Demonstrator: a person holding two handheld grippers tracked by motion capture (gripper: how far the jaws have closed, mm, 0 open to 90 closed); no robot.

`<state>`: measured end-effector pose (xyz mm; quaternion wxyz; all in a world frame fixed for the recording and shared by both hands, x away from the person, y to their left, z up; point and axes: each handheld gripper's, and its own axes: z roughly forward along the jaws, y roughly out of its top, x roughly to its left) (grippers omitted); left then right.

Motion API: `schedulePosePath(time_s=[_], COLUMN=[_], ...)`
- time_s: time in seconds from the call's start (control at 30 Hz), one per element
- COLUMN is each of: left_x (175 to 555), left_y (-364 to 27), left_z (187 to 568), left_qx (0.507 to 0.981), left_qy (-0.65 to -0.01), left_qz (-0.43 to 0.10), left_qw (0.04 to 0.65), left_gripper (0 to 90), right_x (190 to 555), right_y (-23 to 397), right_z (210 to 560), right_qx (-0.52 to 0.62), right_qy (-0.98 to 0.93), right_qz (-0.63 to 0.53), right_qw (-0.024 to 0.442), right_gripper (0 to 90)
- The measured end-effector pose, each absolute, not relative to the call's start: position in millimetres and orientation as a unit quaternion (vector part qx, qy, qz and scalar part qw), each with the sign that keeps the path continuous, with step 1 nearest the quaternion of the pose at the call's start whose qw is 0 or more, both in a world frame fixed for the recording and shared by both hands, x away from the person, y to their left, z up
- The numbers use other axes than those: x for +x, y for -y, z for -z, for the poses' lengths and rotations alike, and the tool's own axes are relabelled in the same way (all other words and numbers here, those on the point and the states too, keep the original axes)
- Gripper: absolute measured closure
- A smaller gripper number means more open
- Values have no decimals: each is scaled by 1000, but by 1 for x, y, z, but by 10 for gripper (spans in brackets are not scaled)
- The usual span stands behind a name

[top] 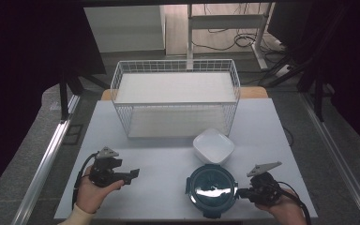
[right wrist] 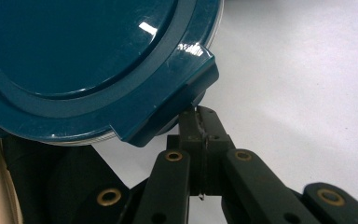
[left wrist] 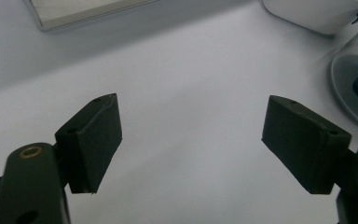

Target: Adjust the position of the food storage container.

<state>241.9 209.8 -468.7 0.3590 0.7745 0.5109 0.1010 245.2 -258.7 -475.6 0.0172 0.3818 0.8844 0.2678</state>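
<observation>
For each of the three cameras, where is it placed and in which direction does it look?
High view: above the person's side, looking forward and down on the table; both hands show, holding the left gripper and right gripper.
Left gripper view: on that gripper, over bare table; open jaws.
Right gripper view: on that gripper, jaws shut beside the container lid.
Shared: the lid, also in the high view.

A round teal-lidded container point(top: 211, 188) sits near the surface's point(top: 168, 159) front edge, the right gripper point(top: 244, 192) at its clip, a white bowl point(top: 213, 146) just behind.
</observation>
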Motion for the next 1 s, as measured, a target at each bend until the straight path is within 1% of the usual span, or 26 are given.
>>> schedulePosePath(time_s=[0.57,1.0], left_x=[243,244], left_y=[-209,-208], left_z=[471,472], left_qx=[776,775], left_qy=[-512,-515], left_qz=[-97,-97], left_qw=[356,354], left_gripper=[198,198], right_x=[244,243], right_y=[240,221], right_z=[477,479], right_qx=[379,392], right_qy=[-883,-877], right_qz=[-277,-276], right_qw=[-5,-2], right_gripper=[893,894])
